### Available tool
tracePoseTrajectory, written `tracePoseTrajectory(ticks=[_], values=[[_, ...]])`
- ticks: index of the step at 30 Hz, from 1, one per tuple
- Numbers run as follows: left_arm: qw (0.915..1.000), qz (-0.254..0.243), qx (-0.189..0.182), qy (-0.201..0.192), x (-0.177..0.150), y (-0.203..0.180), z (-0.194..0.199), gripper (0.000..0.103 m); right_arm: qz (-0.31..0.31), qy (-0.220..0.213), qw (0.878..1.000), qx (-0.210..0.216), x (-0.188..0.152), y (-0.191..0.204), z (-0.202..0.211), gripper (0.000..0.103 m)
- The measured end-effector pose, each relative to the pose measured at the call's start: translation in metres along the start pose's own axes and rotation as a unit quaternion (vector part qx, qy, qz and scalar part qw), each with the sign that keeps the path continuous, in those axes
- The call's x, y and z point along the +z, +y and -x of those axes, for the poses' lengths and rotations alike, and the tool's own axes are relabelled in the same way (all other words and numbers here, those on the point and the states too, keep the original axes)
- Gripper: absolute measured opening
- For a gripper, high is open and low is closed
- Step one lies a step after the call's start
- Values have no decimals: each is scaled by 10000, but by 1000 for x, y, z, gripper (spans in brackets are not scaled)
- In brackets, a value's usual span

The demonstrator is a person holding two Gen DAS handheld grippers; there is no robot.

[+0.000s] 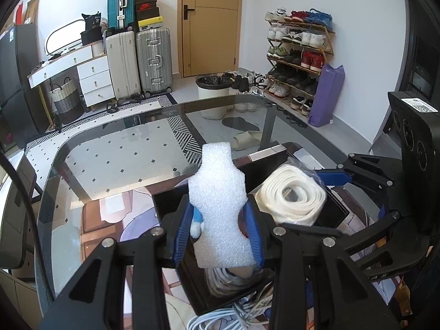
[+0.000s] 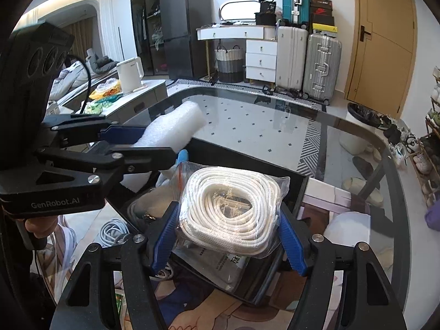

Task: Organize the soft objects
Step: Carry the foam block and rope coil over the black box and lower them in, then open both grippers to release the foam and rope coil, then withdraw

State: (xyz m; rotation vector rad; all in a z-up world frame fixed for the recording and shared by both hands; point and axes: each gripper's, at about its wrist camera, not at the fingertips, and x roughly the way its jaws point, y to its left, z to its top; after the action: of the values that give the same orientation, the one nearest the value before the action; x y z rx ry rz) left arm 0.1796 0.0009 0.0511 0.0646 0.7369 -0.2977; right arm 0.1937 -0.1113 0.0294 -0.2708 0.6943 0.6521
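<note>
While both grippers are hanging over the black tray [image 2: 298, 189], the smart play is taking it slow: I'd guess the step is getting both soft things settled into that tray, so each one should be going down flat and square, not dropped from height. Foam springs back and the bag is slippery, so easing off only once each is resting on something seems safest, and the two grippers are sitting close enough that bumping is a real risk.

The left gripper [image 1: 220, 233] is pinching a white foam piece [image 1: 220, 192] right at its narrow waist, blue pads pressing in on both sides, with the wider top sticking up past the fingertips and the base hanging near the palm.

The right gripper [image 2: 228, 239] is clamping a coiled white rope in a clear bag [image 2: 231, 203], jaws about half spread, pads [image 2: 165, 242] touching the coil's left and right edges. The coil is hovering over the tray, just beside the foam, above the glass table [image 2: 247, 115].
</note>
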Motion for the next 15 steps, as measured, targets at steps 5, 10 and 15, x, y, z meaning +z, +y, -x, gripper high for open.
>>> tracePoseTrajectory(ticks=[5, 10, 15], values=[[9999, -76, -32, 66, 2, -1, -6, 36, 106, 102, 9999, -31, 4, 1, -9, 69], [9997, -187, -94, 152, 4, -6, -13, 36, 217, 146, 9997, 15, 8, 4, -9, 83], [9991, -311, -175, 235, 4, -11, -19, 36, 201, -101, 9996, -166, 4, 0, 6, 96]])
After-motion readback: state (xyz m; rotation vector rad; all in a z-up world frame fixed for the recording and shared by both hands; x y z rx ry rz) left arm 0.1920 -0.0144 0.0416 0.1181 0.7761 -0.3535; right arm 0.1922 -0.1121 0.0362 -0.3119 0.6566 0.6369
